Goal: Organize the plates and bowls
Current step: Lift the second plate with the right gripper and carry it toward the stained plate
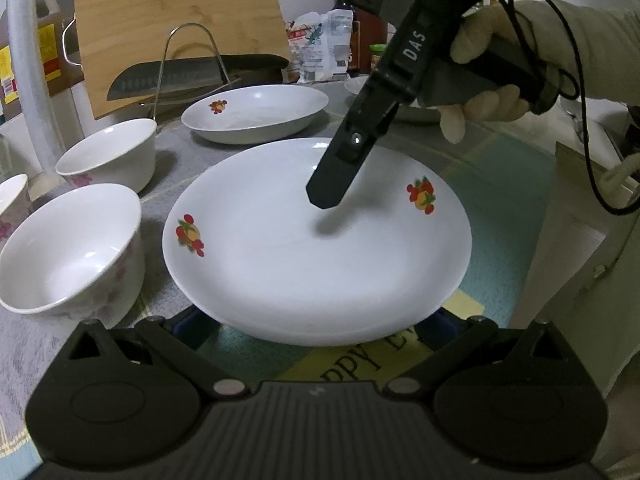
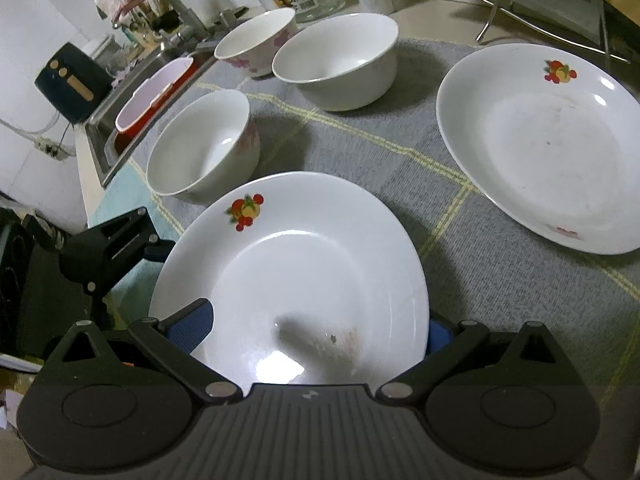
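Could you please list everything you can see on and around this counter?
Plates: 2, white with fruit motifs; near plate between the grippers, far plate behind it.
Bowls: 3, white, to the left of the plates.
Cloth: 1, grey with yellow lines, under the dishes.
Cutting board: 1, bamboo, propped at the back.
Knife: 1, dark blade, on a wire rack.
Sink: 1, steel, at the counter edge.
Left gripper: black, at the near plate's edge, fingers spread.
Right gripper: black, over the near plate.
Hand: 1, pale glove, holding the right gripper.
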`<state>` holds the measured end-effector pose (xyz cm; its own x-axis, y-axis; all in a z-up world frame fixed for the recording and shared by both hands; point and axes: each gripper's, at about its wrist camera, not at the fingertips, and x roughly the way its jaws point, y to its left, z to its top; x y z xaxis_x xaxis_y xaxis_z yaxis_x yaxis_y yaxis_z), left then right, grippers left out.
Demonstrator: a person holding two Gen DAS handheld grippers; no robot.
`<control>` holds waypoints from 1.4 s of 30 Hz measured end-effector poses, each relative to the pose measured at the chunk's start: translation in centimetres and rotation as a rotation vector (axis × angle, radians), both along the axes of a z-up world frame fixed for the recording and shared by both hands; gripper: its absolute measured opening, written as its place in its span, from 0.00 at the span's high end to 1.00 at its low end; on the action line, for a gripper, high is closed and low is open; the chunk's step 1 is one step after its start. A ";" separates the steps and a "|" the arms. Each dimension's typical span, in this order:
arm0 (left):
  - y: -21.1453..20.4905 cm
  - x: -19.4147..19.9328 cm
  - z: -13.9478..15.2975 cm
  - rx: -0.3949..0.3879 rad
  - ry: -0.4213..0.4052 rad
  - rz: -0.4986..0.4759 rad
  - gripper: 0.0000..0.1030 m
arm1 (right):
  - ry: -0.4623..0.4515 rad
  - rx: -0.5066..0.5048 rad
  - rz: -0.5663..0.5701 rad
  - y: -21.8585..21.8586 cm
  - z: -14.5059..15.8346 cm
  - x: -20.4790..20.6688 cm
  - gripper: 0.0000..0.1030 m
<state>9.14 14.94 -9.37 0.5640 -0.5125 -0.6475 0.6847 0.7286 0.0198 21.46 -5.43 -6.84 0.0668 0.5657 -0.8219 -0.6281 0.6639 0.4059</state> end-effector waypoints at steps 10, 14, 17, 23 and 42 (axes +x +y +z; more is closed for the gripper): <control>-0.3 0.1 0.2 0.022 0.005 0.000 0.00 | -0.013 -0.037 0.037 0.1 0.3 -0.4 0.00; -0.4 -0.1 0.3 0.033 0.001 0.002 0.00 | -0.019 -0.033 0.045 0.1 0.5 -0.4 0.00; -0.5 -0.1 0.5 0.033 0.003 0.004 0.00 | -0.028 -0.032 0.049 0.0 0.6 -0.5 0.00; -0.9 -0.3 1.4 0.030 0.004 0.008 0.01 | -0.041 -0.021 0.049 -0.5 1.2 -0.7 0.00; -5.2 -1.4 3.8 0.036 -0.013 0.003 0.01 | -0.090 0.023 0.037 -5.3 3.6 -1.8 0.00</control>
